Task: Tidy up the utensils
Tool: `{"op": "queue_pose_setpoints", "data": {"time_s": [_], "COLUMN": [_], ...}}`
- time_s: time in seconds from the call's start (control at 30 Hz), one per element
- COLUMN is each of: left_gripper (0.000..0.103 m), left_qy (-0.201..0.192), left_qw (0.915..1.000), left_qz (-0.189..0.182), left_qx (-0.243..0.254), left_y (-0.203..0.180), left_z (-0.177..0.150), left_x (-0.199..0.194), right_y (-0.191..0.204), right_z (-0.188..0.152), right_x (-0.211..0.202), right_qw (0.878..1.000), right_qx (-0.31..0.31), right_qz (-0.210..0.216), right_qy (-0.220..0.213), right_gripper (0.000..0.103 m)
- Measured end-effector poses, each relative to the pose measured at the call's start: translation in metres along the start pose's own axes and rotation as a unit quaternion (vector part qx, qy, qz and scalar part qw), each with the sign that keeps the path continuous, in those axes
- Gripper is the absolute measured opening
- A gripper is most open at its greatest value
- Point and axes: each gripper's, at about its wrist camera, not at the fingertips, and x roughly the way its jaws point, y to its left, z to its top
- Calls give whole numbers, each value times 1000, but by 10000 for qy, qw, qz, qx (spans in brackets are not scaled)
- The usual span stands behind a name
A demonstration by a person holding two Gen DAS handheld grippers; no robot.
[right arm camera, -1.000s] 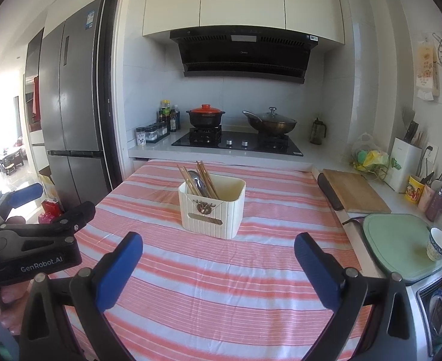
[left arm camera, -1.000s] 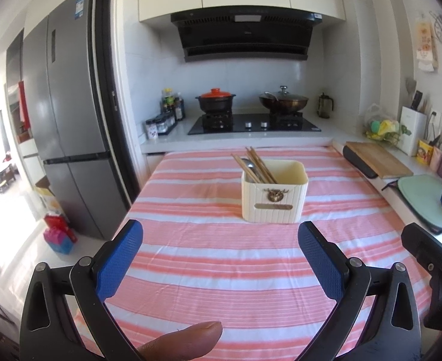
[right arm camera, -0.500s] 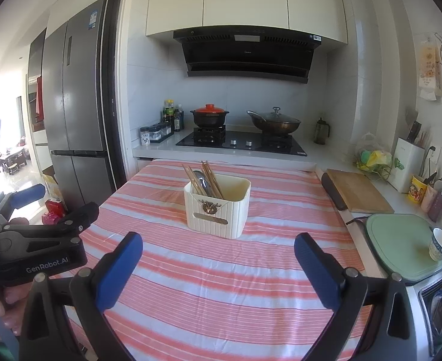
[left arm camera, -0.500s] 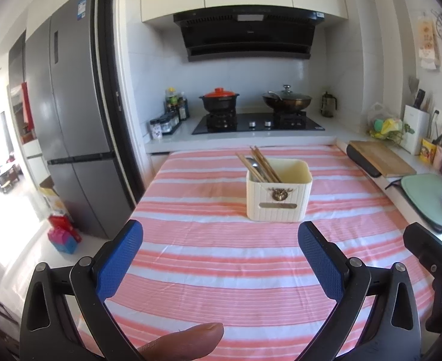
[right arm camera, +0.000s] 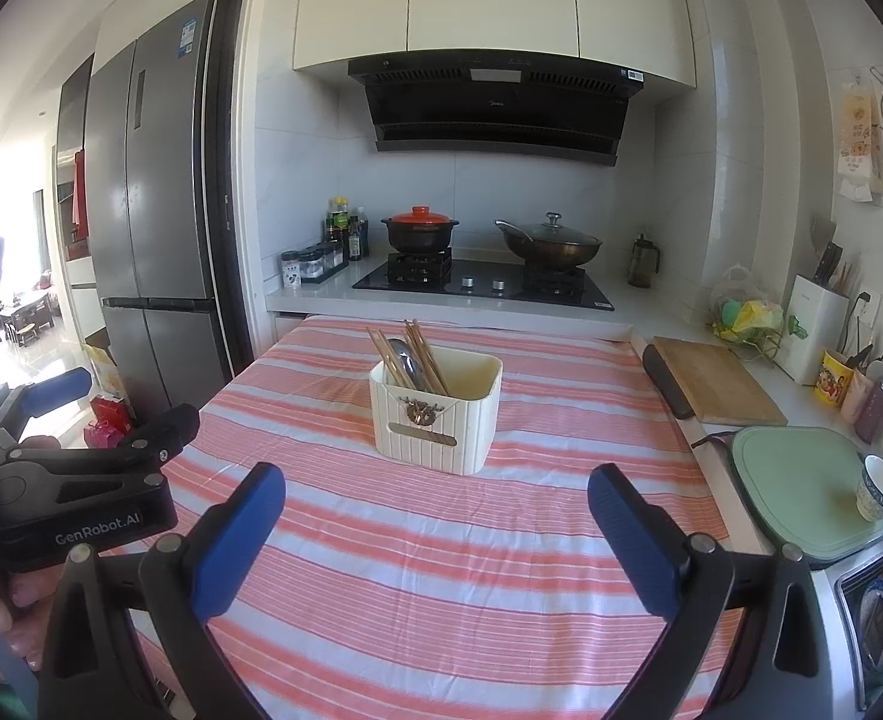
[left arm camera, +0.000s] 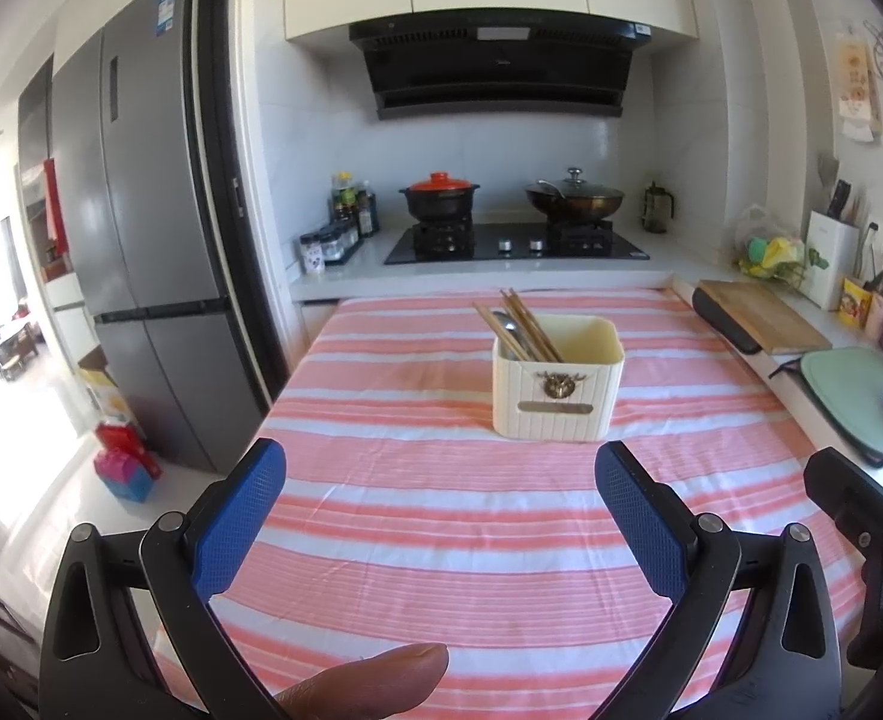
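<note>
Blue fingers (left arm camera: 243,522) of both grippers spread wide, gripping nothing, above the striped bench (left arm camera: 441,516).
Ahead of the left gripper (left arm camera: 441,516) and right gripper (right arm camera: 438,525), a cream utensil holder (left arm camera: 556,387) stands upright, chopsticks (left arm camera: 525,324) and spoon (left arm camera: 508,327) leaning inside.

A cream, ribbed plastic utensil holder (left arm camera: 558,387) with rounded corners, a brass emblem and a name plate on its front stands upright on the pink-and-white striped tablecloth (left arm camera: 441,516). In its left part, several brown wooden chopsticks (left arm camera: 525,324) lean up and to the left, above the rim. A metal spoon (left arm camera: 508,327) stands among them.
</note>
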Motion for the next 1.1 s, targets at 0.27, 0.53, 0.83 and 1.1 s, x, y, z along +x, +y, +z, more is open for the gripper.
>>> {"op": "queue_pose_setpoints", "data": {"time_s": [0.27,0.53,0.83,1.1], "left_gripper": [103,103,103,103], "left_qy": [15,29,62,-23], "left_qw": [10000,10000,9999,9997], "left_qz": [-25,-45,-78,-211], "left_qx": [-9,-10,16,-85], "left_y": [1,0,-1,3], "left_z": [0,0,-2,0], "left_x": [0,-1,0,-2], "right_y": [0,0,-1,-5], "right_z": [0,-1,-1,-4], "right_x": [-1,0,0,5], "right_qw": [10000,10000,10000,9999], "right_qx": [-10,-18,-23,2], "right_qz": [3,20,22,-27], "right_qy": [2,43,46,111], "right_gripper": [103,103,103,103]}}
